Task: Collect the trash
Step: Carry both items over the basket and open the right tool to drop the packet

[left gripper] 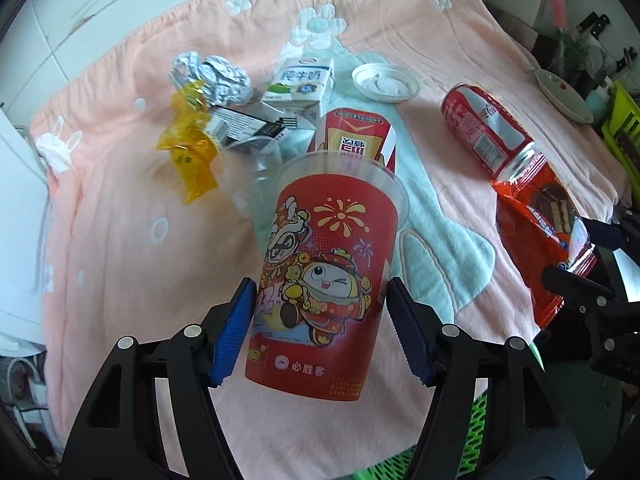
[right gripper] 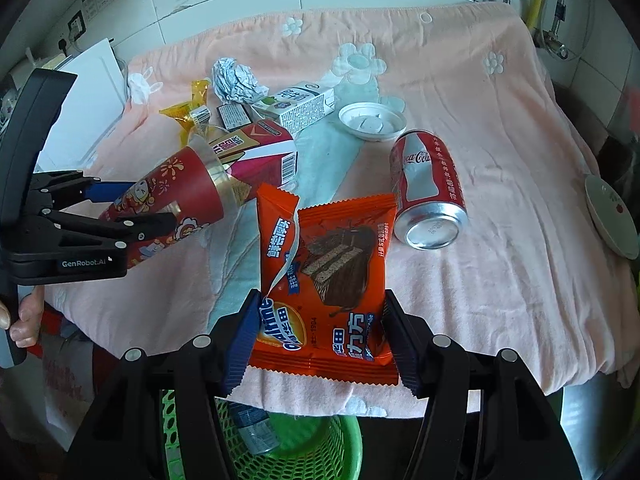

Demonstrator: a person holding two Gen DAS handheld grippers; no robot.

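A red printed paper cup (left gripper: 328, 260) hangs tilted above the pink blanket (left gripper: 120, 280), and my left gripper (left gripper: 320, 286) is shut on its lower half, blue pads pressing both sides. The right wrist view shows that cup (right gripper: 180, 184) and the left gripper (right gripper: 146, 204) from the side. My right gripper (right gripper: 322, 298) is shut on an orange snack wrapper (right gripper: 332, 248), lifted over the blanket's near edge. Trash left on the blanket: a cola can (right gripper: 428, 184), a foil ball (left gripper: 212, 76), a milk carton (left gripper: 300, 84), a red drink carton (left gripper: 356, 136) and a yellow wrapper (left gripper: 192, 148).
A green plastic basket (right gripper: 312, 448) stands below the blanket's front edge with a small bottle in it. A white lid (left gripper: 386, 82) and a clear plastic cup (left gripper: 256, 172) lie among the trash. A plate (right gripper: 612, 220) sits off the right edge. A hand (right gripper: 24, 320) holds the left gripper's handle.
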